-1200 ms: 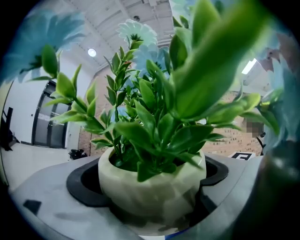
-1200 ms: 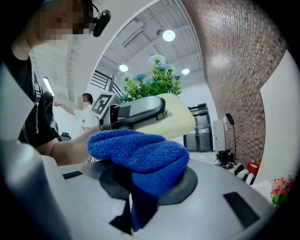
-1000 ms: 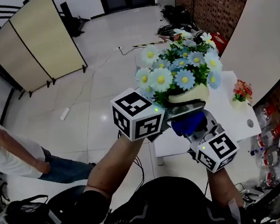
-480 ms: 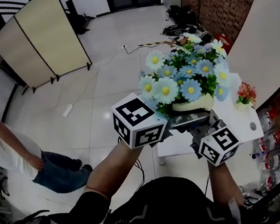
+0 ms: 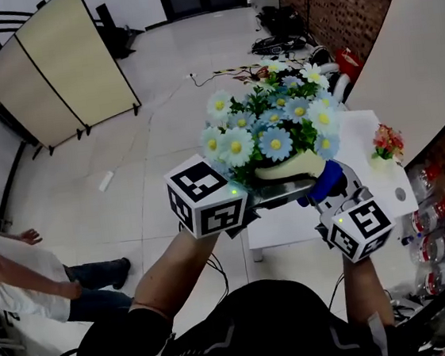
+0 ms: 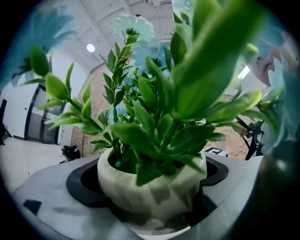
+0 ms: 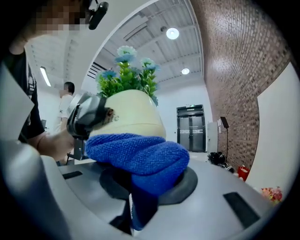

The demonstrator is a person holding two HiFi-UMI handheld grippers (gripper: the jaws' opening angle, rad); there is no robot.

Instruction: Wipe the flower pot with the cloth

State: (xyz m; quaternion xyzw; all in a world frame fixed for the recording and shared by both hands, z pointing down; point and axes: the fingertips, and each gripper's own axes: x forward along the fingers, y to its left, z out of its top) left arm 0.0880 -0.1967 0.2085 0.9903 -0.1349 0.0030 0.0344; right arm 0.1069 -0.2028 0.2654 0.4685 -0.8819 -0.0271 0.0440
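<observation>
Left gripper (image 5: pixel 275 194) jaws clamped flower pot (image 6: pixel 154 187) aloft. Right gripper (image 5: pixel 333 199) jaws pinched blue cloth (image 7: pixel 140 152) against pot wall. Wiping likely underway, unfinished.

Bright, even indoor light from round ceiling lamps (image 7: pixel 172 33), with soft sheen on the floor (image 5: pixel 149 146). Gripper views are fisheye with black corners. Leaves (image 6: pixel 211 61) above the left jaws are blurred, flower pot (image 6: pixel 154 192) slightly soft, cloth (image 7: pixel 140 154) sharp.
</observation>
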